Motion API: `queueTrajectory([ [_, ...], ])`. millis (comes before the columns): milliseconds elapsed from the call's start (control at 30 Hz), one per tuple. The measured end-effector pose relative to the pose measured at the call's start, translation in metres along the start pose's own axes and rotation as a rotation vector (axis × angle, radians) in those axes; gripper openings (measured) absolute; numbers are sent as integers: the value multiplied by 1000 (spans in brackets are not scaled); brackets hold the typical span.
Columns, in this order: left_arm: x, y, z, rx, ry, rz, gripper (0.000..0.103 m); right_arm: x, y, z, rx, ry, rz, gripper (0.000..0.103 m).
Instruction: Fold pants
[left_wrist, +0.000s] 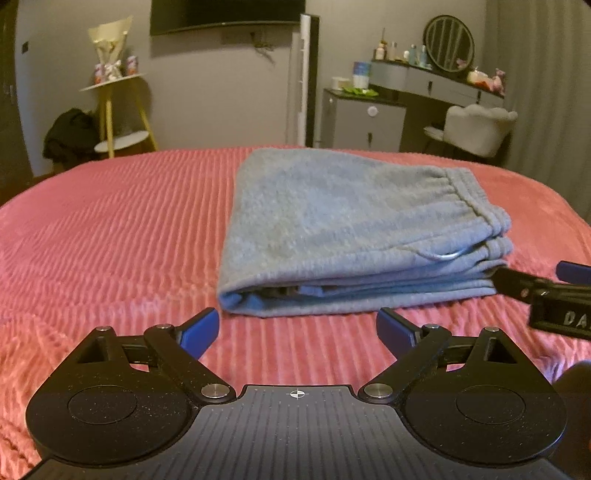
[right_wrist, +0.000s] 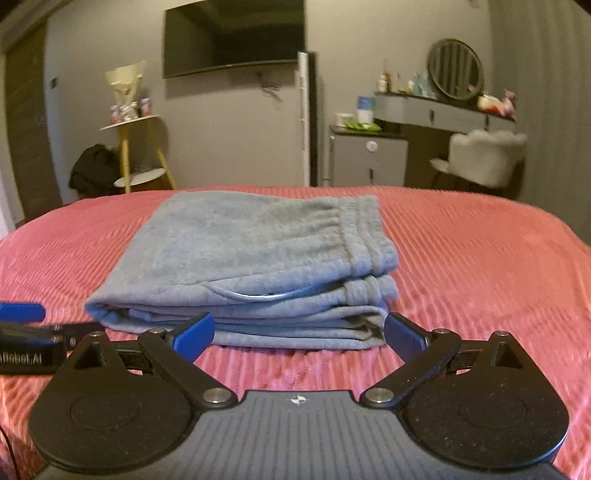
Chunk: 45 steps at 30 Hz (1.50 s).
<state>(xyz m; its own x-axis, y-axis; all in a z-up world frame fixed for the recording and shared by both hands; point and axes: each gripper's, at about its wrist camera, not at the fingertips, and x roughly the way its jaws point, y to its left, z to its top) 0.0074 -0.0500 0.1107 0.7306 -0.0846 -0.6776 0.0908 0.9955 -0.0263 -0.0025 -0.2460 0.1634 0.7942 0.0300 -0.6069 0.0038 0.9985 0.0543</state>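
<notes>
Pants (left_wrist: 354, 229): grey-blue fleece sweatpants, seen folded into a thick stacked bundle on the pink ribbed bed (left_wrist: 110, 229), toward its far edge and around the middle of the bed's width. Fabric is judged soft, limp and light, not slippery and not fragile; layers are likely to slide apart unless pinched together. Best hold is judged at the near layered edge or at the elastic waistband (left_wrist: 469, 195), where the cloth is thickest; the rounded fold on the left offers less to pinch.

Left hand-held gripper (left_wrist: 297, 330) is held wide open, nothing between the blue pads, just short of the bundle's near edge. Right hand-held gripper (right_wrist: 299, 332) is likewise spread wide and empty, close to the near edge.

In the left wrist view the rounded fold with a dark gap inside is shown. In the right wrist view the stacked cuffs and layers at the right end are shown more plainly, plus a pale drawstring loop (right_wrist: 266, 295).
</notes>
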Motion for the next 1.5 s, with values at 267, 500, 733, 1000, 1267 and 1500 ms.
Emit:
queueTrajectory([
  [267, 10, 20, -3, -90, 21, -21, 96, 12, -4, -4, 18, 14, 1, 99],
  [500, 14, 21, -5, -84, 37, -29, 96, 15, -1, -7, -5, 18, -2, 99],
  [733, 12, 21, -6, -81, 36, -33, 96, 14, -2, -7, -14, 21, -3, 99],
  [1000, 11, 22, -6, -74, 35, -37, 96, 12, -5, -7, -15, 17, -2, 99],
  [1267, 11, 24, -6, -80, 41, -39, 96, 11, -6, -7, -8, 19, 2, 99],
  [1500, 11, 24, -6, -79, 42, -40, 96, 11, -7, -7, -6, 22, -1, 99],
])
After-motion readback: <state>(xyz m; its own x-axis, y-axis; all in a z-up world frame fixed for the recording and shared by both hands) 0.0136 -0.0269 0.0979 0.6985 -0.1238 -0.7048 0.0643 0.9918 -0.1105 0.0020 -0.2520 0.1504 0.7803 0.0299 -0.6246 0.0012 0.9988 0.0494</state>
